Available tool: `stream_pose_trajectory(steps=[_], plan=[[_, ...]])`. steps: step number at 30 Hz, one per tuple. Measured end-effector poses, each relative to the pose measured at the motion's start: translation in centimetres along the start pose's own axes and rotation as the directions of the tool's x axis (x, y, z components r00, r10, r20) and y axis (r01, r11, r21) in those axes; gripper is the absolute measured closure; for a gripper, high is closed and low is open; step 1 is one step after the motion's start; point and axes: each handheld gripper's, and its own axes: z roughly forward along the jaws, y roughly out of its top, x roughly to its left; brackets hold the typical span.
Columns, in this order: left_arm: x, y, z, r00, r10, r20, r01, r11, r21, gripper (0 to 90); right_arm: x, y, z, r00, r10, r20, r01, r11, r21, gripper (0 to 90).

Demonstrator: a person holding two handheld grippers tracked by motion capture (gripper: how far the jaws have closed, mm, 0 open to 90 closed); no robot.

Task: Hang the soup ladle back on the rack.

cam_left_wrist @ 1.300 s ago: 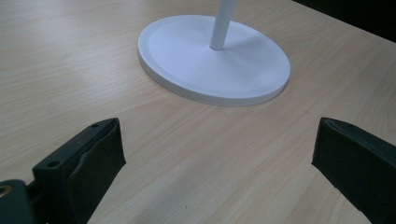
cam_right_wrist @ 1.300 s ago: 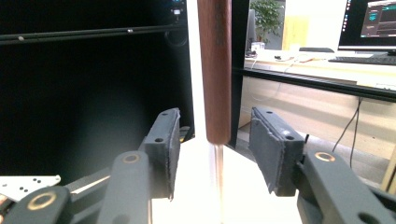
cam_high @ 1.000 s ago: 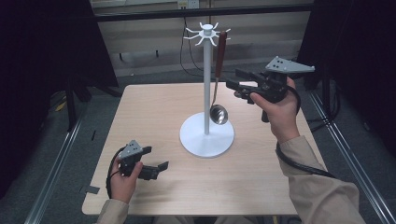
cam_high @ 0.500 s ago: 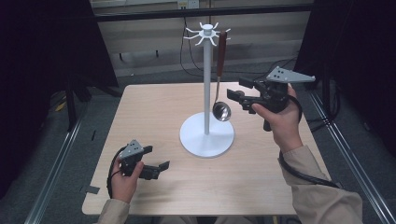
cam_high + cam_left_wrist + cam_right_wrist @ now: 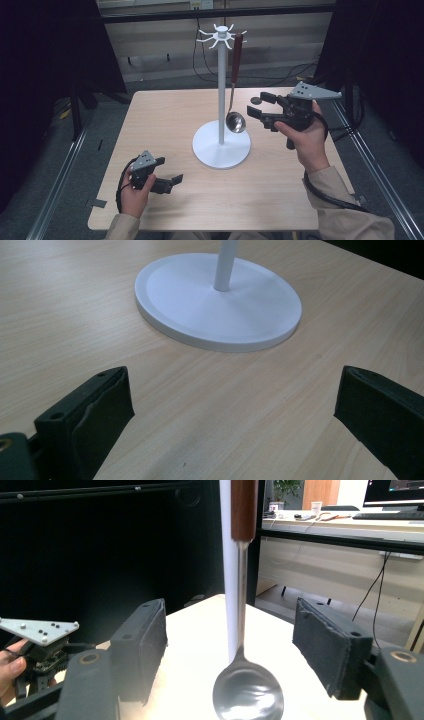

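Since the earlier frame, the right hand-held gripper (image 5: pixel 259 106) has sunk a little and drawn back from the ladle (image 5: pixel 235 120), and its jaws have just been opening; they now stand wide apart with nothing pressed between them. That ladle hangs upright by its brown handle from a hook at the top of the white stand (image 5: pixel 221 148), its steel bowl low and just right of the pole, above the round base. In the right gripper view the ladle (image 5: pixel 247 692) lies just beyond the two pads, centred between them and clear of both. At the near left of the desk (image 5: pixel 165 115), the left hand-held gripper (image 5: pixel 172 181) rests open and empty, its jaws pointing toward the stand's base (image 5: pixel 220 305).
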Motion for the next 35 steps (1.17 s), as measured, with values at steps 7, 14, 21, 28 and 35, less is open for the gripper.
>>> stream_pose_trajectory(steps=[7,14,21,28,35], plan=[[-0.3,0.1,-0.3,1.0,0.003,-0.007,-0.003,1.0,-0.008,1.7,0.4,-1.7,-0.3,0.9999,0.015,-0.007,-0.015,0.9997,0.02,27.8],[-0.5,0.1,-0.1,0.9999,0.012,-0.005,-0.012,0.9999,0.002,1.7,0.5,-3.3,-0.8,0.9998,0.018,-0.003,-0.018,0.9989,0.044,25.9],[-0.5,0.1,-0.1,0.9999,0.013,-0.008,-0.013,0.9999,0.007,1.7,0.6,-5.0,-1.0,0.9999,0.01,0.007,-0.01,0.9975,0.069,22.4],[-0.4,0.0,-0.2,0.9998,0.017,-0.013,-0.017,0.9999,0.004,1.7,1.0,-6.3,-0.8,0.9998,-0.015,0.017,0.013,0.9961,0.087,14.5],[-0.3,-0.1,-0.2,0.9998,0.012,-0.014,-0.012,0.9999,0.007,1.7,1.0,-7.0,-0.6,0.9999,-0.005,0.009,0.004,0.9948,0.102,12.8]])
